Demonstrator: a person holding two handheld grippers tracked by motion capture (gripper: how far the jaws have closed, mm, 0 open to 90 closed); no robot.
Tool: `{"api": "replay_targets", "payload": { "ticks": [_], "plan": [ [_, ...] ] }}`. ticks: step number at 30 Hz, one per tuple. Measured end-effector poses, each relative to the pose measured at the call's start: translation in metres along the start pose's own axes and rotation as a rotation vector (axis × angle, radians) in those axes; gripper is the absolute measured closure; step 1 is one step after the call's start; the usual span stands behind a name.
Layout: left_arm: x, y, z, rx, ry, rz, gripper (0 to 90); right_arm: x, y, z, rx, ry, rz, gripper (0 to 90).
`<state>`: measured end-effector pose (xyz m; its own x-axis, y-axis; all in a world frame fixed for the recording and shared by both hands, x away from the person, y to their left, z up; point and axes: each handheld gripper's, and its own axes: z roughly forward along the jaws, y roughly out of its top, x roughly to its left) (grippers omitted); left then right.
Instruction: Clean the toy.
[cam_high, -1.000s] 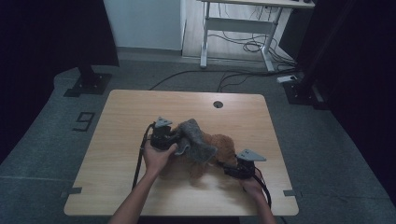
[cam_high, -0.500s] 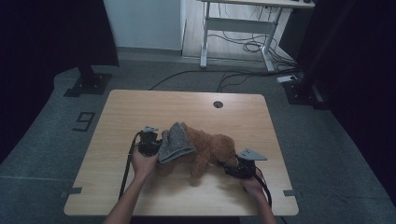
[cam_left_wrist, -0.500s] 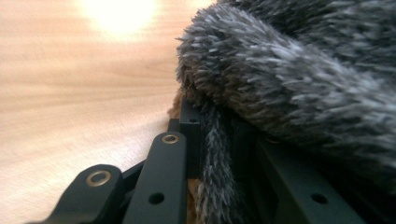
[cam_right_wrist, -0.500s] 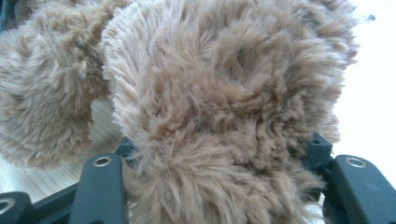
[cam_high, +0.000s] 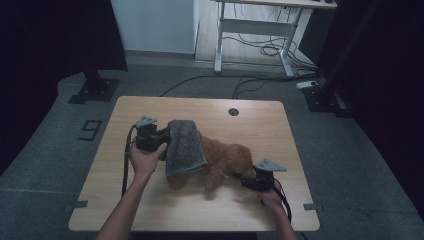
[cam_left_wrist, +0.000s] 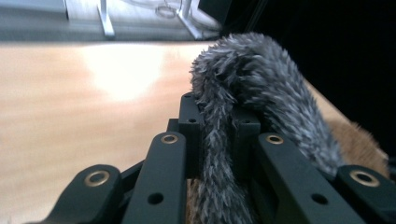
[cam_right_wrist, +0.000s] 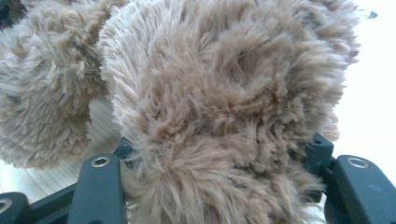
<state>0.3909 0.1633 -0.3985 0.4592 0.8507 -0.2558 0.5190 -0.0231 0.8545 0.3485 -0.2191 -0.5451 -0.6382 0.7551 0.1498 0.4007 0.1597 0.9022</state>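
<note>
Grey cloth half over the toy dog, both grippers engaged.
Left gripper (cam_high: 159, 141) clamped the cloth (cam_high: 184, 147) edge; cloth ran toward 3 o'clock, draped over the dog's (cam_high: 225, 160) rear at table (cam_high: 150, 210) centre. Right gripper (cam_high: 248, 180) held the dog's head between its jaws, at 4 o'clock.
</note>
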Motion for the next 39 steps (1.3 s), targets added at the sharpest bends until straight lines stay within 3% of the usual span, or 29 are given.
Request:
{"api": "replay_targets", "payload": {
  "ticks": [3, 6, 7, 8, 12, 16, 18, 24, 29, 33, 35, 39],
  "plan": [
    [-0.017, 0.012, 0.001, -0.025, -0.023, 0.015, 78.4, 0.0, 0.0, 0.0, 0.002, 0.001, -0.001, 37.5],
    [-0.039, 0.017, 0.013, -0.005, -0.064, 0.052, 78.3, 0.0, 0.0, 0.0, 0.0, -0.002, -0.001, 37.4],
    [-0.039, 0.017, 0.013, -0.005, -0.064, 0.052, 78.3, 0.0, 0.0, 0.0, 0.002, -0.001, -0.002, 37.4],
    [-0.056, 0.018, 0.024, 0.011, -0.089, 0.076, 78.3, 0.0, 0.0, 0.0, 0.004, -0.002, -0.002, 37.4],
    [-0.091, 0.015, 0.054, 0.07, -0.143, 0.131, 78.0, 0.0, 0.0, 0.0, 0.002, 0.0, -0.002, 37.4],
    [-0.116, 0.006, 0.078, 0.133, -0.174, 0.184, 77.9, 0.001, 0.0, 0.0, 0.001, -0.001, -0.003, 37.4],
    [-0.125, -0.003, 0.092, 0.172, -0.188, 0.188, 77.8, 0.0, 0.0, 0.0, 0.001, -0.001, -0.004, 37.3],
    [-0.133, -0.023, 0.113, 0.226, -0.201, 0.169, 77.9, 0.001, 0.0, 0.0, 0.003, -0.001, -0.002, 37.3],
    [-0.144, -0.026, 0.123, 0.232, -0.213, 0.169, 77.6, 0.001, 0.0, 0.0, 0.004, -0.003, 0.001, 37.3],
    [-0.148, -0.03, 0.129, 0.258, -0.192, 0.175, 77.3, 0.001, 0.0, 0.0, 0.006, -0.007, 0.005, 36.8],
    [-0.145, -0.031, 0.128, 0.258, -0.162, 0.199, 77.4, 0.001, -0.001, 0.0, 0.009, -0.008, 0.006, 36.7],
    [-0.126, -0.029, 0.116, 0.234, -0.129, 0.163, 77.8, 0.002, 0.0, 0.0, 0.012, -0.014, 0.004, 36.5]
  ]
}}
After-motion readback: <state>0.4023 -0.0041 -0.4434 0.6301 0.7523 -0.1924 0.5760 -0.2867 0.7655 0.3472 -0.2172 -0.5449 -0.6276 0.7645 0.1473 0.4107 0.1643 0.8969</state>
